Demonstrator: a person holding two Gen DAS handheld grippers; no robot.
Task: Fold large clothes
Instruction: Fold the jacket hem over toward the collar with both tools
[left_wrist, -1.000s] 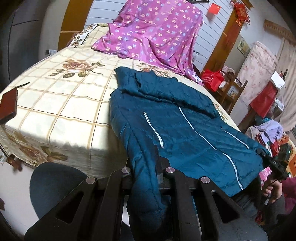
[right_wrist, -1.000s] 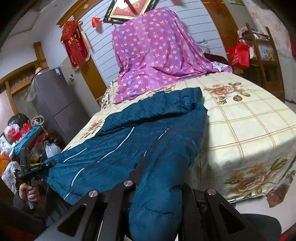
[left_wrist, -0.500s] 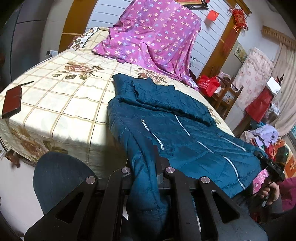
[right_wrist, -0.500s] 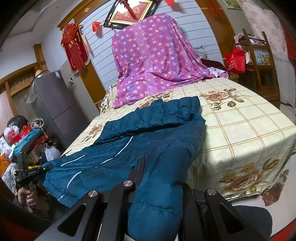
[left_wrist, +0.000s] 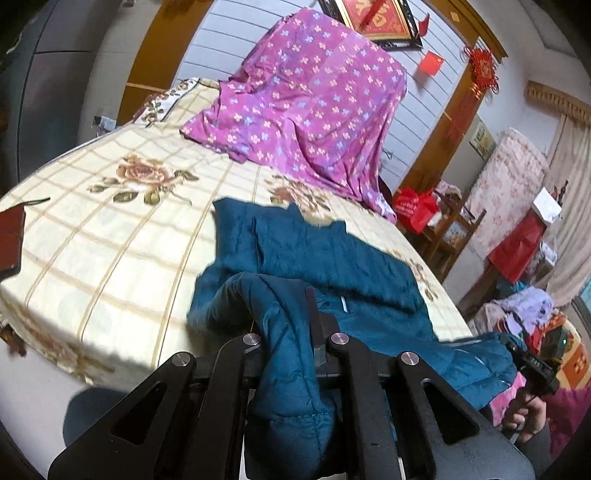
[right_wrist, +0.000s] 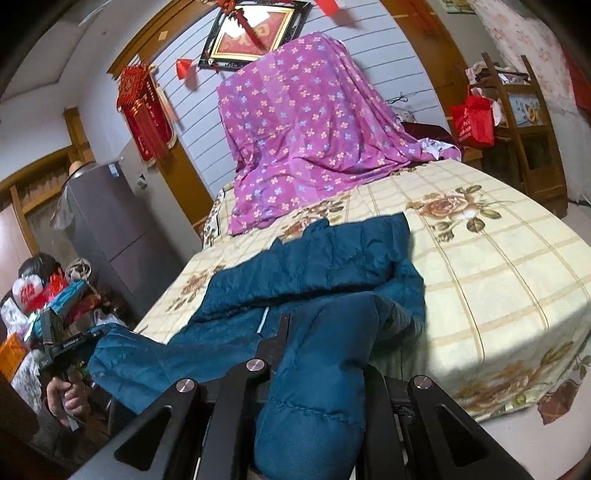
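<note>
A teal quilted jacket (left_wrist: 325, 258) lies on the bed with its hood end toward the headboard; it also shows in the right wrist view (right_wrist: 314, 266). My left gripper (left_wrist: 291, 332) is shut on one sleeve of the jacket and holds it up over the bed's near edge. My right gripper (right_wrist: 317, 339) is shut on the other sleeve and holds it raised too. Each gripper shows in the other's view, my right gripper (left_wrist: 532, 365) at far right and my left gripper (right_wrist: 62, 347) at far left, each with jacket cloth in it.
The bed (left_wrist: 110, 229) has a cream checked sheet with roses. A purple flowered cloth (left_wrist: 310, 103) covers the headboard end. A dark red wallet (left_wrist: 11, 236) lies at the bed's left edge. Shelves, a red bag (right_wrist: 474, 118) and heaped clothes (left_wrist: 528, 306) stand beside the bed.
Both grippers have risen and moved forward over the bed with the sleeves. The jacket's lower part has lifted and bunched toward the hood.
</note>
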